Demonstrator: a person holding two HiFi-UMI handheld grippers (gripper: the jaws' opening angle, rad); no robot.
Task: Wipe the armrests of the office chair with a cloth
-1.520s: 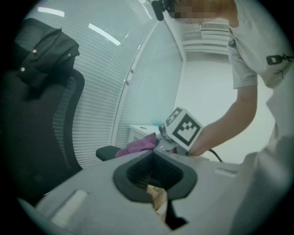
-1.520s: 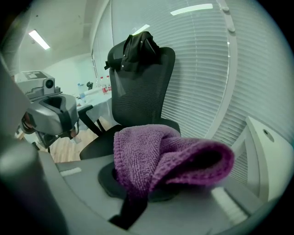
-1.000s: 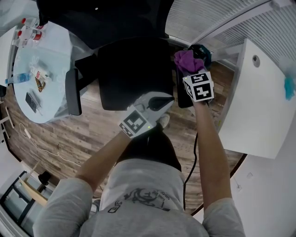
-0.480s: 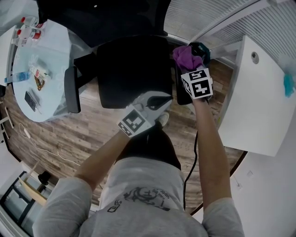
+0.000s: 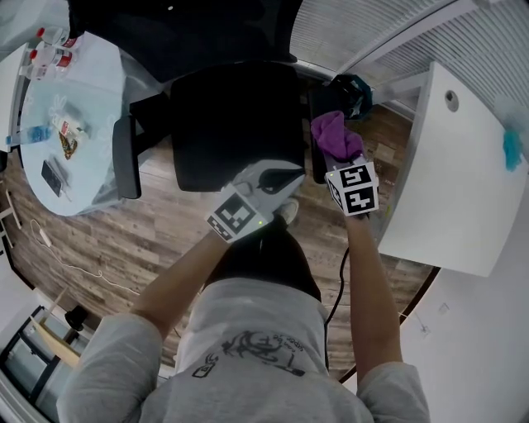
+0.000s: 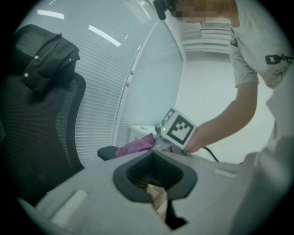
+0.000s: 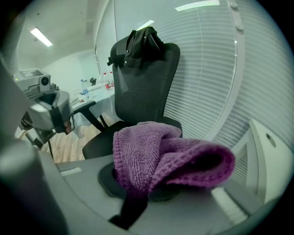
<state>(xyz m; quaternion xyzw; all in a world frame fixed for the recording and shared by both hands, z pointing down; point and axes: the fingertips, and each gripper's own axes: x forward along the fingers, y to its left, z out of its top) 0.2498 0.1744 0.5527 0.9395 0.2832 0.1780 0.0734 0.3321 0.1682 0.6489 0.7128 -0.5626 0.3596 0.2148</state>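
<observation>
The black office chair (image 5: 235, 124) stands ahead of me, with a dark jacket over its headrest (image 7: 142, 39). My right gripper (image 5: 341, 159) is shut on a purple cloth (image 5: 333, 132), which lies bunched on the chair's right armrest (image 5: 317, 169). The cloth (image 7: 161, 156) fills the right gripper view and hides the jaws of that gripper (image 7: 138, 195). From the left gripper view the cloth (image 6: 138, 146) rests on the armrest's pad (image 6: 106, 152). The left gripper (image 5: 281, 183) hovers at the seat's front edge, shut and holding nothing (image 6: 158, 202). The left armrest (image 5: 126, 157) is bare.
A round glass table (image 5: 95, 91) with bottles and small items stands left of the chair. A white desk (image 5: 446, 165) stands close on the right, window blinds (image 5: 388, 25) behind it. A cable (image 5: 335, 281) hangs beside my right arm over the wood floor (image 5: 165, 240).
The right gripper has drawn the purple cloth back along the right armrest toward me. The left gripper has stayed nearly still.
</observation>
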